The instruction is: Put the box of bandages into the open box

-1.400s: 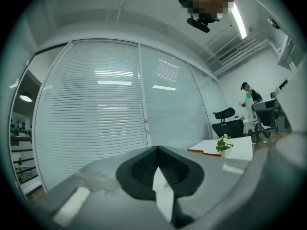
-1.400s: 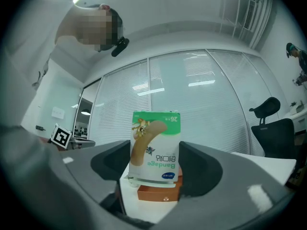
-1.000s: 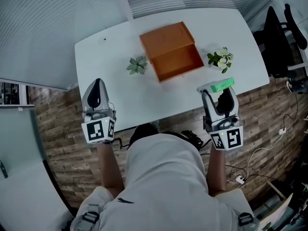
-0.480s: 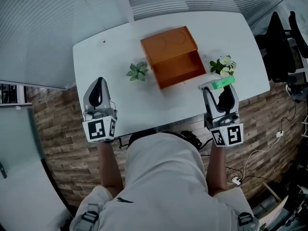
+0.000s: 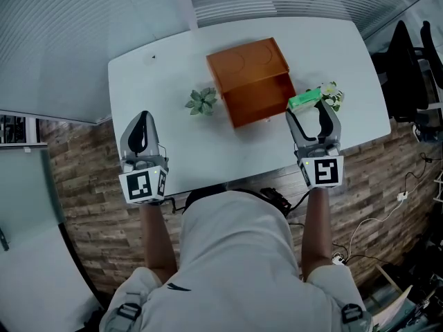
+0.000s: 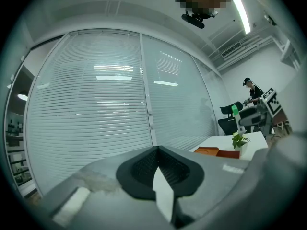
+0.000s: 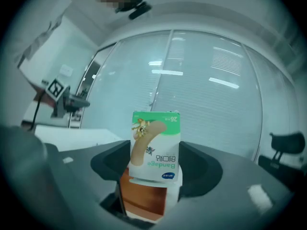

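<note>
The open orange box [image 5: 252, 81] lies on the white table [image 5: 159, 81], its lid folded back toward the far side. My right gripper [image 5: 309, 106] is shut on the green and white box of bandages [image 5: 304, 99] and holds it above the table by the orange box's near right corner. In the right gripper view the box of bandages [image 7: 156, 147] stands upright between the jaws, with the orange box [image 7: 144, 200] below it. My left gripper [image 5: 142, 120] is shut and holds nothing, over the table's near left edge.
A small green plant [image 5: 201, 101] sits left of the orange box. A flowering plant [image 5: 332, 94] sits right of it, close to the held box. Black office chairs [image 5: 408, 61] stand beyond the table's right end. Cables [image 5: 387, 209] lie on the wooden floor.
My right gripper has carried the box of bandages forward and left, from the table's near right edge to beside the orange box. My left gripper has stayed in place.
</note>
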`<state>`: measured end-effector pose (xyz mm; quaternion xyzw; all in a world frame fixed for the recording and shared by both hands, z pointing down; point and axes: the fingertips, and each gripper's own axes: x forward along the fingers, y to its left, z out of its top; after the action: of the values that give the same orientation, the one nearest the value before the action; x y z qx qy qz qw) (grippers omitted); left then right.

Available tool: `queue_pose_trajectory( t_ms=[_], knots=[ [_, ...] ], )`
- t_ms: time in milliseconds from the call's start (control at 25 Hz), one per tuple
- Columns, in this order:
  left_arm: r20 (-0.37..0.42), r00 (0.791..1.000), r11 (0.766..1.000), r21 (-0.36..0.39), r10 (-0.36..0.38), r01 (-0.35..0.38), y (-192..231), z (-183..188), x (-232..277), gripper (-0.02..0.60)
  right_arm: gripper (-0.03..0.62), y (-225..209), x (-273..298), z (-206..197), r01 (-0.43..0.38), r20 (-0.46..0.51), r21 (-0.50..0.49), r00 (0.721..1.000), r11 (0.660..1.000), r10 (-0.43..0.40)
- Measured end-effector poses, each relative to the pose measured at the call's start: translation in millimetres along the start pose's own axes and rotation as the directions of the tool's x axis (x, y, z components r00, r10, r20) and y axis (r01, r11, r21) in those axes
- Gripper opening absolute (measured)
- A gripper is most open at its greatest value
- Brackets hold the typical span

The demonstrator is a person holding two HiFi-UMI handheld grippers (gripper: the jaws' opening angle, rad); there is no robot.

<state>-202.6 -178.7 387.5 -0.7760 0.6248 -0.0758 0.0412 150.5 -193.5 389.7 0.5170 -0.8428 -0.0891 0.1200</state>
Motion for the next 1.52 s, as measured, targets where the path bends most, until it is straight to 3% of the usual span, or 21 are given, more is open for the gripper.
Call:
queue_pose_trajectory(
  t_ms=[80,120,200,280,320,640,760,1040,1120,1240,1360,1440,1520],
  knots=[
    [0.002,1.0,1.0,0.003,-0.004,0.004,3.4,-2.4,-0.2,0.006,0.315,12.4,16.8,-19.4,-0.047,-0.128,-0.242,0.992,0.969,0.016],
    [0.001,1.0,1.0,0.003,-0.002,0.002,5.5,-3.1,-0.4,0.005,0.314,19.3,25.4,-29.6,-0.079,-0.179,-0.359,0.984,0.93,0.015],
    [0.001,1.0,1.0,0.001,0.002,-0.002,9.2,-2.8,-0.3,0.005,0.315,29.3,39.4,-50.5,-0.157,-0.28,-0.555,0.96,0.817,-0.005],
    [0.003,1.0,1.0,0.0,0.006,-0.006,12.1,-2.0,-0.7,0.005,0.315,33.9,47.2,-63.8,-0.219,-0.35,-0.644,0.936,0.733,-0.028],
    [0.004,1.0,1.0,0.0,0.009,-0.009,13.6,-1.9,-1.2,0.005,0.314,35.0,49.6,-65.7,-0.227,-0.361,-0.653,0.932,0.723,-0.034],
    [0.004,1.0,1.0,-0.002,0.017,-0.017,21.7,-4.3,-4.7,0.005,0.32,37.6,53.3,-65.7,-0.225,-0.373,-0.627,0.927,0.746,-0.034],
    [0.006,1.0,1.0,-0.004,0.02,-0.02,23.9,-6.2,-6.0,0.006,0.394,35.1,53.7,-62.9,-0.209,-0.366,-0.617,0.93,0.759,-0.042],
    [0.009,1.0,1.0,-0.008,0.018,-0.018,23.0,-5.6,-9.0,0.006,0.394,36.0,52.6,-55.8,-0.205,-0.37,-0.616,0.927,0.761,-0.05],
    [0.01,1.0,1.0,-0.011,0.022,-0.022,24.1,-5.1,-10.2,0.006,0.394,36.0,49.7,-53.1,-0.188,-0.358,-0.583,0.933,0.791,-0.042],
    [0.014,1.0,1.0,-0.005,0.017,-0.017,23.1,-5.7,-11.6,0.006,0.394,30.1,42.4,-48.1,-0.126,-0.322,-0.452,0.946,0.883,-0.03],
    [0.014,1.0,1.0,-0.005,0.014,-0.014,19.4,-4.8,-13.8,0.005,0.393,19.4,30.4,-33.6,-0.027,-0.225,-0.199,0.974,0.98,-0.019],
    [0.013,1.0,1.0,-0.007,0.015,-0.015,17.4,-4.2,-14.8,0.005,0.388,9.4,18.9,-23.2,0.038,-0.131,0.012,0.991,0.999,-0.036],
    [0.015,1.0,1.0,-0.005,0.012,-0.012,17.0,-4.1,-15.0,0.005,0.383,-1.2,5.4,-18.4,0.094,-0.051,0.17,0.995,0.981,-0.086]
  ],
)
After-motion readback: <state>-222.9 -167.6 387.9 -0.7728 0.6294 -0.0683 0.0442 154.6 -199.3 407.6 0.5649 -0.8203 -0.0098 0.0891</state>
